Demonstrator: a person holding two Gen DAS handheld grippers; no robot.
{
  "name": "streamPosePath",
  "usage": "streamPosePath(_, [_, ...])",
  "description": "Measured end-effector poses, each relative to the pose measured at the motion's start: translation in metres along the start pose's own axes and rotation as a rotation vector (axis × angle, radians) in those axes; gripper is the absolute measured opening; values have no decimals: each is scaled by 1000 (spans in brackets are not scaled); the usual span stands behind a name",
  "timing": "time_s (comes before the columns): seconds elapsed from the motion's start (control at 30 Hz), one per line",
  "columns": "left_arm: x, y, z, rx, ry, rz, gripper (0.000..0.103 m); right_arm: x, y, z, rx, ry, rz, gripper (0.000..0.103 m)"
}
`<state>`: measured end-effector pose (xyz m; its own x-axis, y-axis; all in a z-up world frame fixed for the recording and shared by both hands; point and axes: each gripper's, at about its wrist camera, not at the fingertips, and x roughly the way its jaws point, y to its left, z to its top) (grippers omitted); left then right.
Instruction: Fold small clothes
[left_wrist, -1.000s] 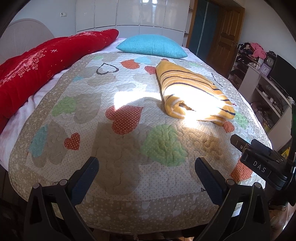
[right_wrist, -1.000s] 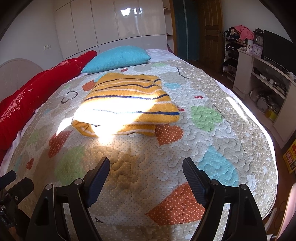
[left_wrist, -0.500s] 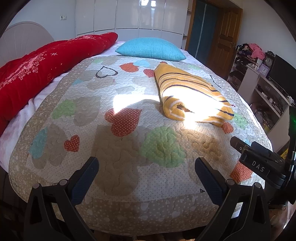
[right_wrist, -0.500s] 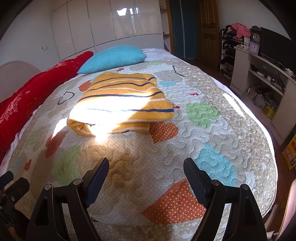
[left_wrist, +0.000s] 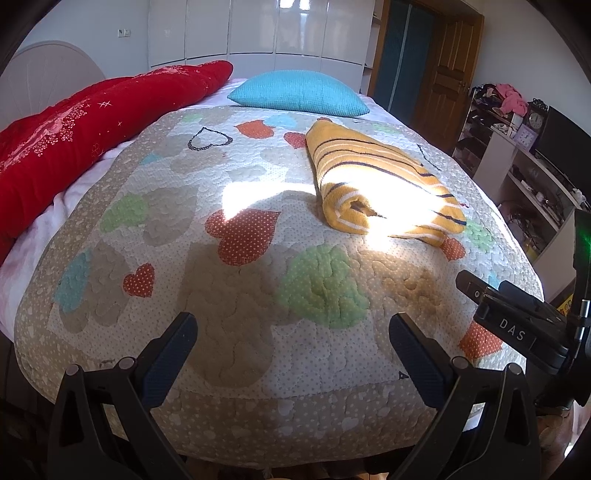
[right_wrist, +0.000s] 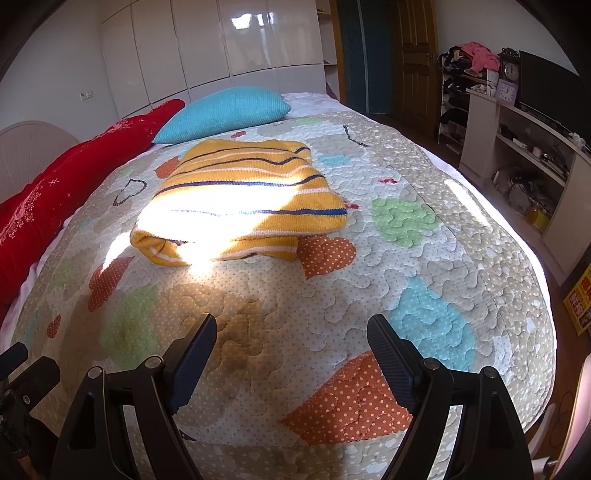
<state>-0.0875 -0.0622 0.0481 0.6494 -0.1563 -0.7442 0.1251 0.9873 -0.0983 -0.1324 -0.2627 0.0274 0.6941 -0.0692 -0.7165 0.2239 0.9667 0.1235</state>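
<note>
A folded yellow striped sweater (left_wrist: 373, 184) lies on the quilted bed, partly in a patch of sunlight; it also shows in the right wrist view (right_wrist: 243, 199). My left gripper (left_wrist: 291, 350) is open and empty, low over the near edge of the bed, well short of the sweater. My right gripper (right_wrist: 291, 350) is open and empty, also near the bed's front edge with the sweater ahead and apart. The right gripper's body also shows at the right of the left wrist view (left_wrist: 517, 328).
The heart-patterned quilt (left_wrist: 236, 280) covers the bed. A red blanket (left_wrist: 74, 133) lies along the left side and a blue pillow (left_wrist: 299, 94) at the head. White shelves (right_wrist: 524, 147) with clutter stand to the right; a wardrobe (right_wrist: 221, 48) and a wooden door (left_wrist: 443, 85) stand behind.
Both grippers have drawn back a little from the sweater toward the bed's front edge. The sweater has not moved and both stay open.
</note>
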Motion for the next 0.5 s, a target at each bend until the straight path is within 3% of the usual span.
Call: streamPosePath(0.5, [4, 0, -3, -2, 14, 1, 103, 4, 0, -4, 2, 8, -1, 88])
